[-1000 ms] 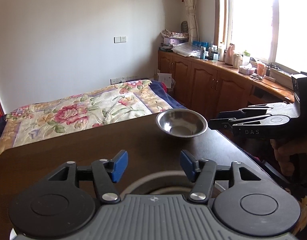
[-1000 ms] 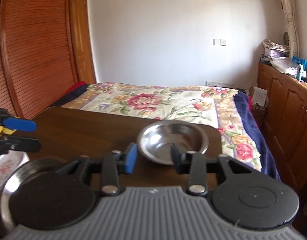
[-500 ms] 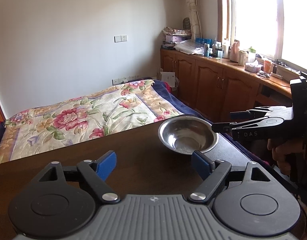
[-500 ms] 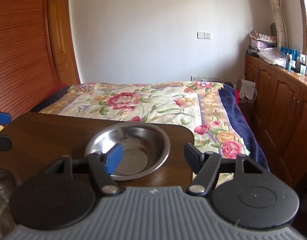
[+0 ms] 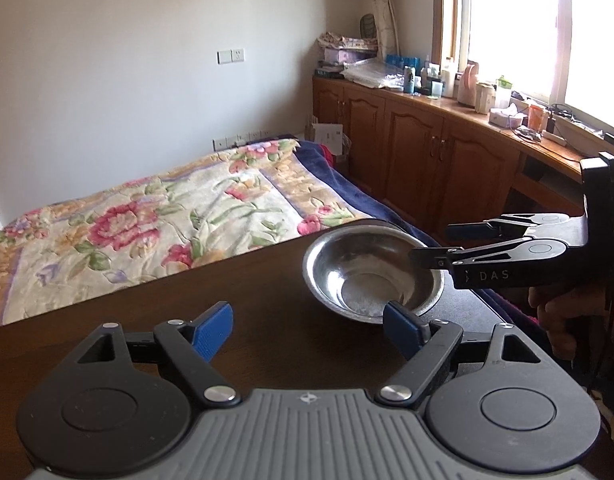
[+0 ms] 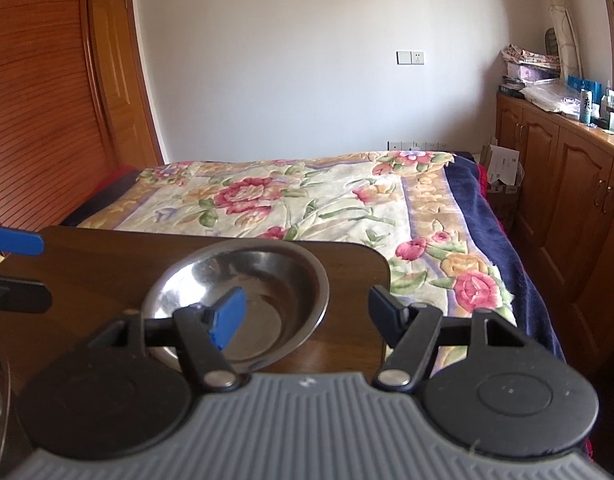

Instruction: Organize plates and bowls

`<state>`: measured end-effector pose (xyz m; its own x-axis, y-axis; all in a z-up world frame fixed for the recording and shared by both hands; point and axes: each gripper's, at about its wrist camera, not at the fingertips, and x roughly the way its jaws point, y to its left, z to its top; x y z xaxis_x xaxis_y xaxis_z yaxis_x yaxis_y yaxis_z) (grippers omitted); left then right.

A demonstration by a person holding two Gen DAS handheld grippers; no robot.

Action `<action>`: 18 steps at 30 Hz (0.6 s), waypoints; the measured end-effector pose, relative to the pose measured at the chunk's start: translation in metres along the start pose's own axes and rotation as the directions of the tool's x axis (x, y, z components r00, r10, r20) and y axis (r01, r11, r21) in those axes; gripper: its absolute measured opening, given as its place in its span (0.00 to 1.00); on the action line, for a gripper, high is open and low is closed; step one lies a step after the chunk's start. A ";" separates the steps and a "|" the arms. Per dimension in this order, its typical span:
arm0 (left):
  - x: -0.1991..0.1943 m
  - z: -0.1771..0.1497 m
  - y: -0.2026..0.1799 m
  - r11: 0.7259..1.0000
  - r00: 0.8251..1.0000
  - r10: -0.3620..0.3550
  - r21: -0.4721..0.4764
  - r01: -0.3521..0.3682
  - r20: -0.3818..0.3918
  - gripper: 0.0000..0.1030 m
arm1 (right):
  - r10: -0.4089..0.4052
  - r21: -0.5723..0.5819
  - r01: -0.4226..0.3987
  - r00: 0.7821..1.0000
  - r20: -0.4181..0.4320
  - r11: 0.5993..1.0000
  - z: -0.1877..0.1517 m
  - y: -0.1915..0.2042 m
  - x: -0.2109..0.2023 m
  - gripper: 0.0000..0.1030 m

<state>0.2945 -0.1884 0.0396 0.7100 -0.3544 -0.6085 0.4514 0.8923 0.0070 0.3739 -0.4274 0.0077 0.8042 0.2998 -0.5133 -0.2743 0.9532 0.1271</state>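
Left wrist view first: our left gripper (image 5: 307, 330) hangs low over the dark wooden table (image 5: 127, 320) with its blue pads spread wide and nothing between them. The stainless steel bowl (image 5: 373, 274) sits ahead and to the right of it, near the table's far right corner, and the right gripper (image 5: 429, 246) comes in from the right with one finger over the bowl's rim and the other outside it. Right wrist view next: the right gripper (image 6: 305, 312) is also wide open, its left pad (image 6: 227, 318) hanging over the bowl's hollow and its right finger past the rim, so the near right wall of the bowl (image 6: 243, 292) lies between the two fingers, not yet pinched. To do this well, we judge we should lower until the pads bracket the rim squarely, then close firmly, since thin polished steel may slip or tip. We cannot tell whether the inner pad touches the metal. Beyond the table edge lies the floral bedspread (image 6: 307, 200), so we should lift inward, away from that edge.
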 end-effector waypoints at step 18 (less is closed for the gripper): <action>0.066 0.019 0.006 0.994 0.983 -0.088 -0.077 0.076 -0.163 0.50 | 0.052 0.034 -0.050 0.997 -0.048 0.998 -0.009 -0.006 0.011 0.42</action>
<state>0.3543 -0.2113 0.0146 0.5695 -0.3812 -0.7282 0.4610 0.8816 -0.1010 0.3797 -0.4297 -0.0058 0.7624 0.3468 -0.5463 -0.2963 0.9376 0.1818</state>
